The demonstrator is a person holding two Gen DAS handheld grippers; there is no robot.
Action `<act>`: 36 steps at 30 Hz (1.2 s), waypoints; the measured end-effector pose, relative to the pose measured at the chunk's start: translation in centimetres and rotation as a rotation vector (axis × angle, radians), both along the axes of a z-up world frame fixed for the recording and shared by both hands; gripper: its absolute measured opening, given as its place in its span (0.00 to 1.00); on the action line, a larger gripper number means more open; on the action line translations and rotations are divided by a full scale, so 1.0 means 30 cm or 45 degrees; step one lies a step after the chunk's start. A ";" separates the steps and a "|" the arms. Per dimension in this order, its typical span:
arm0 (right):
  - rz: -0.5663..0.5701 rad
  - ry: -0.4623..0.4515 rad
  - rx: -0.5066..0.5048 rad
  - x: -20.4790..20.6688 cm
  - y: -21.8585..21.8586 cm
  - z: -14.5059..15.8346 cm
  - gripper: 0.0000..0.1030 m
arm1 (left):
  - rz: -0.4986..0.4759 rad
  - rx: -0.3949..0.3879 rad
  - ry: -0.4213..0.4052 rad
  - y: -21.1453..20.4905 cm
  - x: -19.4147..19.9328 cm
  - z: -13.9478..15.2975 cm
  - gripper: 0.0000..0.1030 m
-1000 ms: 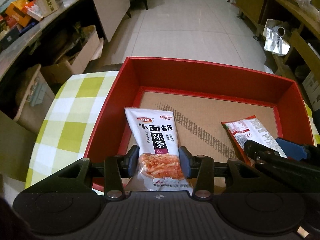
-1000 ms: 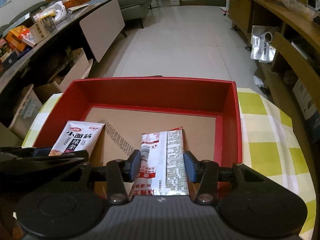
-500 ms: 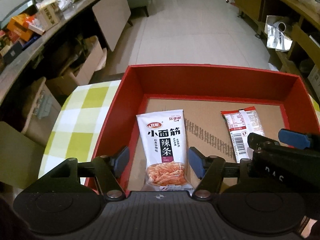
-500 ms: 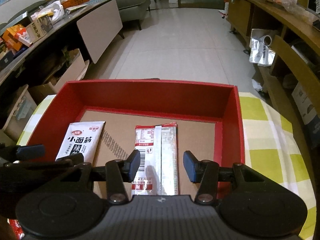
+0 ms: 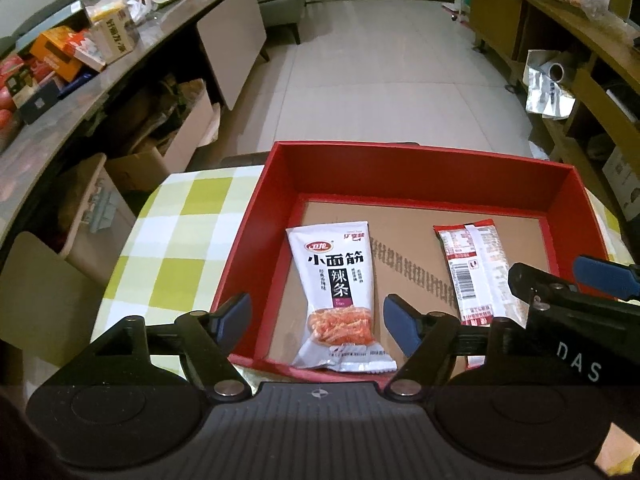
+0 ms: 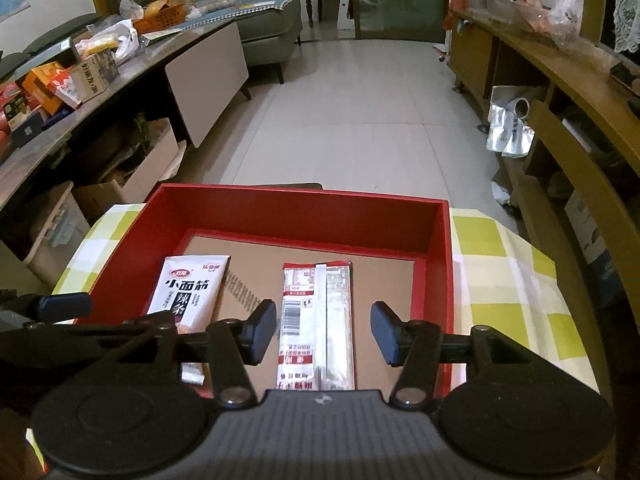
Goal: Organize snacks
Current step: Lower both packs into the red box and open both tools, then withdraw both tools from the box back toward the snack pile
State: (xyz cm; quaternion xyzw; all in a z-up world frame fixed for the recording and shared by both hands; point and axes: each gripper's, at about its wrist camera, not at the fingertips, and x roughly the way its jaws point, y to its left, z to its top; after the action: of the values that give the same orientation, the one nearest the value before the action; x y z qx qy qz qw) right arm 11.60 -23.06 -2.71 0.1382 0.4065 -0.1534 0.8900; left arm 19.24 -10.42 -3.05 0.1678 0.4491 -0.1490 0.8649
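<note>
A red box [image 5: 412,160] [image 6: 304,206] with a cardboard floor stands on a green-and-white checked tablecloth. Flat on that floor lie a white snack pouch [image 5: 338,292] [image 6: 188,292] at the left and a red-and-silver packet [image 5: 478,268] [image 6: 318,320] at the right. My left gripper [image 5: 318,318] hovers over the pouch's lower end, jaws opening, pads clear of it. My right gripper [image 6: 324,332] hangs above the red-and-silver packet, jaws opening, pads clear of its edges. In the left wrist view the right gripper's fingers [image 5: 600,276] reach in from the right.
The checked tablecloth [image 5: 176,240] [image 6: 504,264] shows on both sides of the box. A cluttered counter [image 5: 80,64] with boxes runs along the left, wooden shelving [image 6: 560,92] along the right. Tiled floor [image 5: 380,68] lies beyond the table.
Both grippers let go of their snacks: the left jaws spread off the white pouch, the right off the red-and-silver packet. Both packets now lie flat in the box, and both grippers drew back.
</note>
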 end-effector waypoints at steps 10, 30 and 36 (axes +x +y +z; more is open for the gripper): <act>0.020 0.015 0.004 -0.101 0.049 0.031 0.60 | -0.012 0.022 0.018 0.059 -0.075 0.006 0.80; 0.103 0.091 0.014 -0.276 0.174 0.021 0.60 | -0.045 0.084 0.053 0.178 -0.246 -0.011 0.81; 0.113 0.117 0.029 -0.316 0.190 0.009 0.60 | -0.040 0.095 0.094 0.205 -0.275 -0.028 0.81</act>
State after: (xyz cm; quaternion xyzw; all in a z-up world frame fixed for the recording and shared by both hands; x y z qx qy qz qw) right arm 2.13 -17.36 -2.43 0.1232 0.4545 -0.1153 0.8746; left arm 10.98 -4.26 -3.89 0.2015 0.4832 -0.1519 0.8384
